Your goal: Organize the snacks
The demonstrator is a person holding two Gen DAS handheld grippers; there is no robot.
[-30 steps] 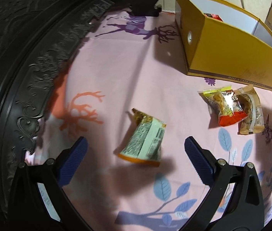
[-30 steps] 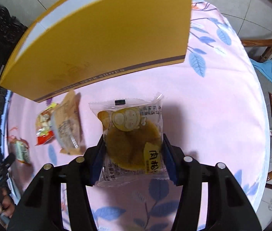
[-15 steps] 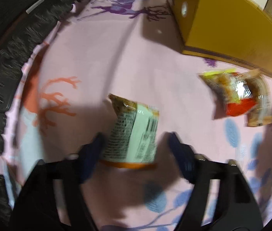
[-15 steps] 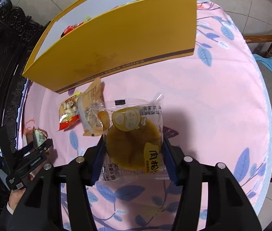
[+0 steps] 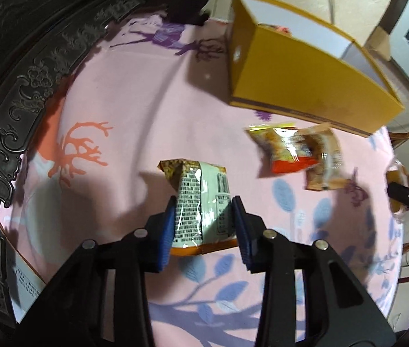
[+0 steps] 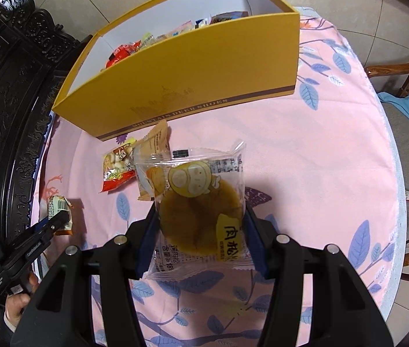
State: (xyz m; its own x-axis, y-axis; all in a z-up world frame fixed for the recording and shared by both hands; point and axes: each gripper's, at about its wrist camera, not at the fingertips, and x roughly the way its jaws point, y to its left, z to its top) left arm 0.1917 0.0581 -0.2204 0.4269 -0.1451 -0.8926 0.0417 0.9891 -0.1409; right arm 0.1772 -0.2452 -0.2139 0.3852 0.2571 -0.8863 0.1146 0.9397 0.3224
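Carved dark furniture (image 5: pixel 16 92) rims the left edge of the pink tablecloth (image 5: pixel 135 92), which is printed with deer and blue leaves. Just right of that, in the left wrist view, the left gripper (image 5: pixel 203 225) is closing its blue-padded jaws on a small snack packet (image 5: pixel 201 202) with a pale printed back and an orange bottom seam; the pads sit against both of its sides, and the packet stands upright between them. Whether it has left the cloth is hard to judge from this angle. Farther right, two more packets lie on the cloth, overlapping: a red and yellow packet (image 5: pixel 284 150) and a tan packet (image 5: pixel 324 162). Behind them stands the open yellow box (image 5: pixel 305 86), with several wrapped snacks inside it visible from the right wrist view. Toward the right, the right gripper (image 6: pixel 201 231) holds a clear-wrapped round pastry (image 6: pixel 198 202) with a cartoon face on the film; its jaws stand partly apart, both pads pressed on the wrapper's sides, and the pastry hangs above the cloth in front of the box. At the far right, a wooden chair (image 6: pixel 407 75) stands by the table, with blue cloth (image 6: pixel 407 107) on its seat.
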